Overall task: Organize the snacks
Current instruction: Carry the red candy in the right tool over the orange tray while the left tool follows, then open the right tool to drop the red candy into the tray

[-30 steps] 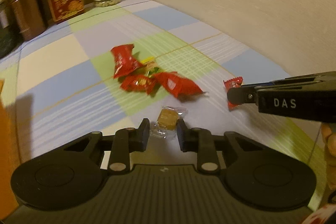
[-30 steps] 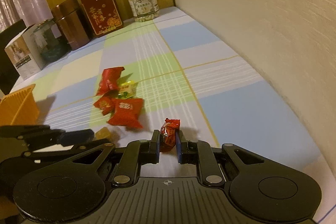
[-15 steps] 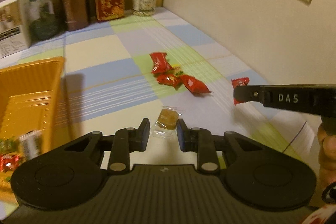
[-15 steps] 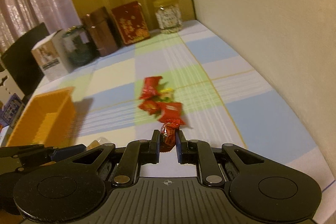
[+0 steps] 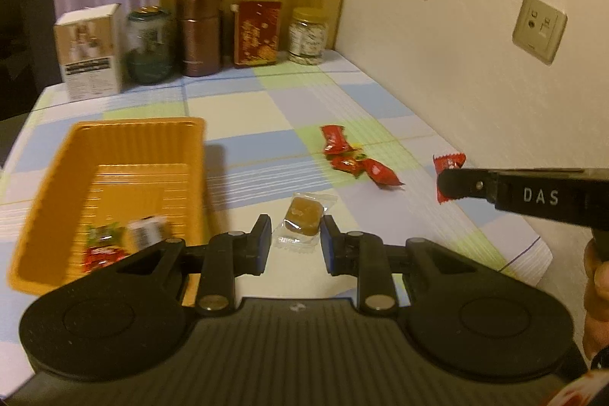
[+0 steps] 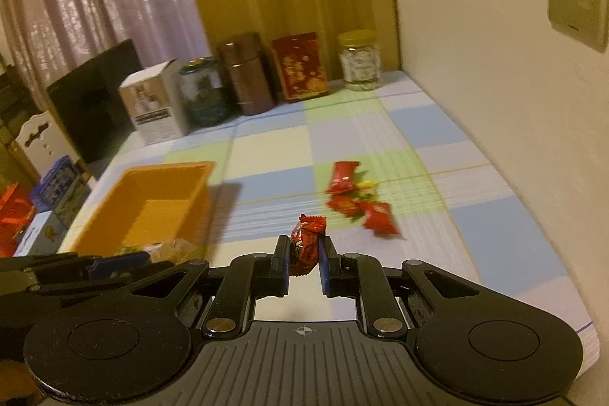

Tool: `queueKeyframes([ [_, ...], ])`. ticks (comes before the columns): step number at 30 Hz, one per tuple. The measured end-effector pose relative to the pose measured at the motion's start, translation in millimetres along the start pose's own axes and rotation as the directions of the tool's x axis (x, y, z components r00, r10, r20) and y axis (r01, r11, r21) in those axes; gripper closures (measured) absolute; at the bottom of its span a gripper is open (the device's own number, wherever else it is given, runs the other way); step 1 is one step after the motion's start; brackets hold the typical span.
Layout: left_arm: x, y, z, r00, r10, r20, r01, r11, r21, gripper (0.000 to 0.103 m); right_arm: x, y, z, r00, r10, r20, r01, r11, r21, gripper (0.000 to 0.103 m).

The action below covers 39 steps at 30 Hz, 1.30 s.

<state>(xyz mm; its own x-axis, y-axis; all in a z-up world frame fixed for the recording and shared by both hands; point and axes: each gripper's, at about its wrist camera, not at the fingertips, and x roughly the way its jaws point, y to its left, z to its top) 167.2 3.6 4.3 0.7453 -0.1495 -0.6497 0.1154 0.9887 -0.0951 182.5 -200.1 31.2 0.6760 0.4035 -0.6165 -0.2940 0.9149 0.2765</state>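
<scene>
My left gripper (image 5: 296, 241) is shut on a brown candy in a clear wrapper (image 5: 302, 217), held above the table. My right gripper (image 6: 303, 255) is shut on a red wrapped candy (image 6: 306, 240); it also shows in the left wrist view (image 5: 447, 164) at the tip of the right gripper's fingers (image 5: 456, 183). An orange tray (image 5: 114, 139) on the left holds a few snacks (image 5: 106, 244); the right wrist view shows the tray too (image 6: 167, 174). A small pile of red candies (image 5: 350, 158) lies on the checked cloth, also seen in the right wrist view (image 6: 354, 200).
Along the back stand a white box (image 5: 89, 52), a green jar (image 5: 150, 44), a brown canister (image 5: 200, 33), a red box (image 5: 257, 33) and a clear jar (image 5: 308, 35). A wall (image 5: 475, 63) with sockets borders the right side. The table edge (image 5: 533, 261) is near right.
Both grippers have risen and pulled back from the table with their candies. The orange tray has come into view on the left.
</scene>
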Motion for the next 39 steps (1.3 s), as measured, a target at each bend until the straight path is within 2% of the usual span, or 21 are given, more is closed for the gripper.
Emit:
queueKeyframes([
  [9,-45.8,39.6,-11.5,0.996,0.081,0.026,-0.079,0.995,-0.055,0.078,-4.5,56.9,-10.9,0.997,0.080,-0.019,-0.081,0.995,-0.061,0.087],
  [20,-71.1,84.0,-22.1,0.988,0.152,0.033,-0.146,0.980,-0.136,0.078,8.4,107.4,-21.3,0.987,0.145,-0.063,-0.152,0.980,-0.129,0.087],
  [29,-68.2,109.6,-26.4,0.985,0.174,0.017,-0.169,0.970,-0.177,0.078,25.2,123.7,-23.1,0.984,0.156,-0.090,-0.169,0.974,-0.151,0.087],
  [39,-42.6,145.9,-20.4,0.980,0.197,-0.008,-0.194,0.959,-0.208,0.078,66.1,139.2,-14.2,0.976,0.177,-0.125,-0.195,0.969,-0.152,0.087],
])
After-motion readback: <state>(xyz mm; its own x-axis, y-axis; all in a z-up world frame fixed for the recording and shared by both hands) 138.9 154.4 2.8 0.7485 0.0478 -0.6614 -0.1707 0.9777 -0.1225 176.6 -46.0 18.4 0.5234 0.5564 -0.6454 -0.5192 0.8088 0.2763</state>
